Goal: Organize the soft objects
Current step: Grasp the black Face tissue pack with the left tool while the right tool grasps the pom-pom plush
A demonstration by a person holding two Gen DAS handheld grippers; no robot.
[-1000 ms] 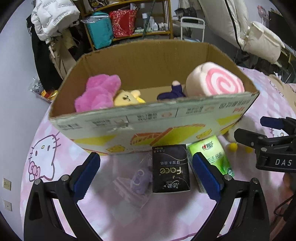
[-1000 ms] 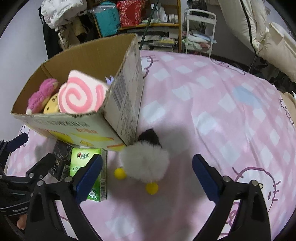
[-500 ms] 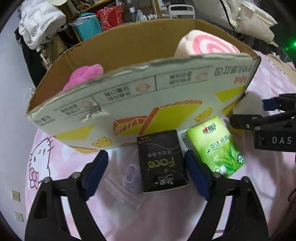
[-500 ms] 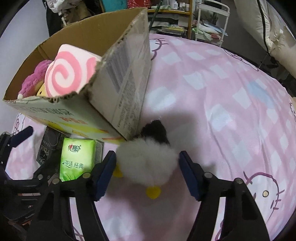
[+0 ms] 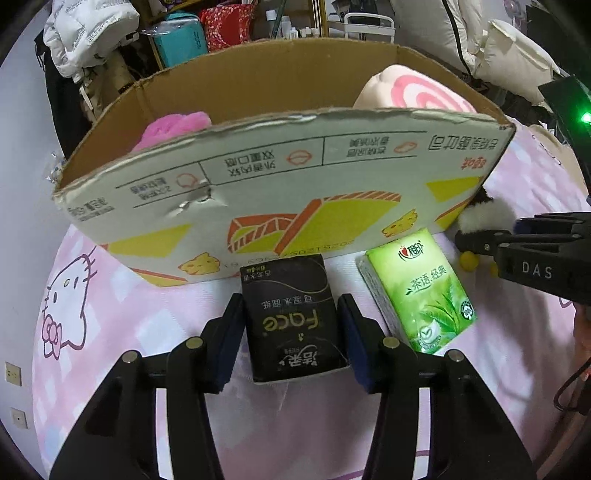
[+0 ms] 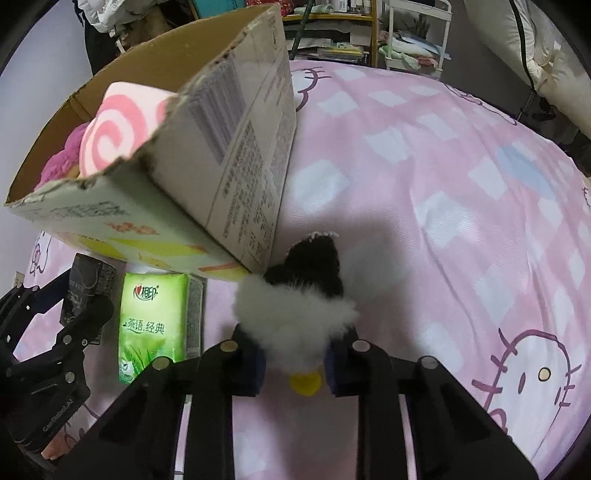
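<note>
My left gripper (image 5: pixel 291 332) is shut on a black tissue pack (image 5: pixel 293 325) that lies on the pink bedspread in front of a cardboard box (image 5: pixel 295 192). A green tissue pack (image 5: pixel 421 291) lies to its right. My right gripper (image 6: pixel 293 354) is shut on a fluffy white and black plush with yellow feet (image 6: pixel 295 314) at the box's corner (image 6: pixel 243 177). The box holds a pink swirl cushion (image 6: pixel 118 125) and a pink plush (image 5: pixel 173 127). The green pack also shows in the right wrist view (image 6: pixel 153 321).
The pink checked bedspread (image 6: pixel 443 184) spreads wide to the right of the box. Shelves with bags (image 5: pixel 207 37) and a white coat (image 5: pixel 88 33) stand behind the bed. The right gripper's arm (image 5: pixel 535 258) reaches in beside the green pack.
Both grippers moved forward and down and closed: the left onto the black tissue pack, the right onto the fluffy plush. The clear plastic bag beside the black pack is out of sight.
</note>
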